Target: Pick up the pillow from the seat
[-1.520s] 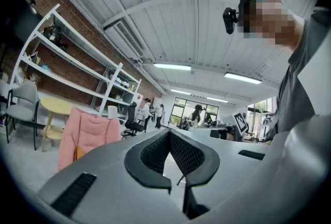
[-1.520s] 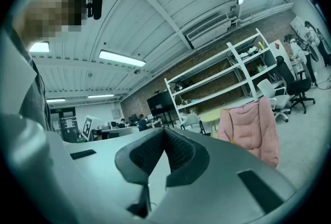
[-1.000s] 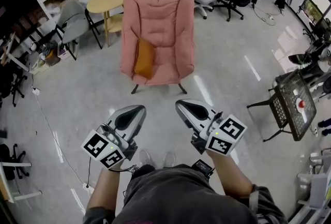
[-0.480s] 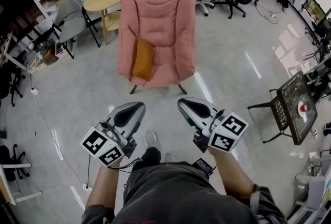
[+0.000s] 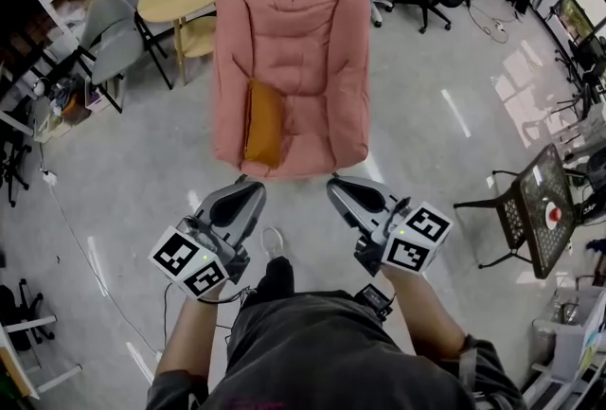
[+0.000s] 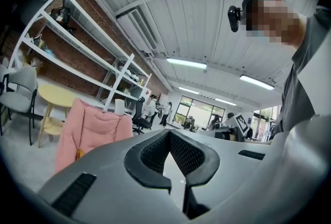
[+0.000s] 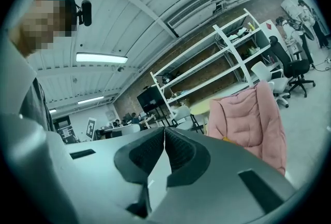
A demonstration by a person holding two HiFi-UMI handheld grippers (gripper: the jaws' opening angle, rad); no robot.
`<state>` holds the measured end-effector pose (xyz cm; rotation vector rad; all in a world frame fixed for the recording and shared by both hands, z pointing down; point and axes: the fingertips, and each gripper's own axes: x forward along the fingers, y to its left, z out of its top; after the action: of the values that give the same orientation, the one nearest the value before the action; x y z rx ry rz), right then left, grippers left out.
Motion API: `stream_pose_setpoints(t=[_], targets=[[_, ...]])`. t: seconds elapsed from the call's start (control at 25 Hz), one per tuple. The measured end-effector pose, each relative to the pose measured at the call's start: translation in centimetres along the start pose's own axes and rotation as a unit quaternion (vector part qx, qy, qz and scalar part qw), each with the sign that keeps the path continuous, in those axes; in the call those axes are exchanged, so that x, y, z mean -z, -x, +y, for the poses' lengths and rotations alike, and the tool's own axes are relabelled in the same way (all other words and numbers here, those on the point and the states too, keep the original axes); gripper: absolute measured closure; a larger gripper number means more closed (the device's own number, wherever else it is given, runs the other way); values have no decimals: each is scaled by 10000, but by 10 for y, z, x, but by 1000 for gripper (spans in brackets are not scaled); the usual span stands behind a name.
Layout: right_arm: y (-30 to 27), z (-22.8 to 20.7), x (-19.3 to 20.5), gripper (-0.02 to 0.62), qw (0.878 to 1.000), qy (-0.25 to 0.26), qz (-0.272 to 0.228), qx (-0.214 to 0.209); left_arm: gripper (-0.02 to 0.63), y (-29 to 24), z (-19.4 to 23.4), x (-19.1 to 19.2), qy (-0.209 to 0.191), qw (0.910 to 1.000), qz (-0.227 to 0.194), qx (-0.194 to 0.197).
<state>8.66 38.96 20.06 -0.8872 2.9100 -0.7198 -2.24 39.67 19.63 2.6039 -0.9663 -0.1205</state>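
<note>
The orange pillow sits on the seat of the pink armchair. It is near the front edge and appears to lean on its long side against the armrest on the person's left. Both grippers hover in front of the chair, apart from it and touching nothing. The left gripper has its jaws clenched tip to tip with nothing between them, and the right gripper is pressed closed and empty in the same way. The pillow looks light, soft and floppy, so it should squash under the pads and sag from wherever it is pinched. Its fabric cover is unlikely to slip, and nothing about it seems fragile. The free upper edge or the near corner looks like the best hold, taken deep enough to catch stuffing and not only the cover. The left gripper is on the pillow's side of the chair. The jaws would have to open wide first. The main risk is nipping the padded seat or armrest along with the pillow.
</note>
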Motion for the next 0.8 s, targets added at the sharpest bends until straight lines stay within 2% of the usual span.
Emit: stream_pose_setpoints(t=[0.32,0.6,0.8], targets=[[-99,-64,-33,580,9999,1,-50,164,597,-40,130,-26,138,9994,292,-84],[-143,-122,-54,580,9997,-110,-49,198,597,-84,190,-31,245,9982,532,-155],[-184,-183,-45,580,9996,-191,157,142,597,-122,232,-25,385,9969,638,-256]])
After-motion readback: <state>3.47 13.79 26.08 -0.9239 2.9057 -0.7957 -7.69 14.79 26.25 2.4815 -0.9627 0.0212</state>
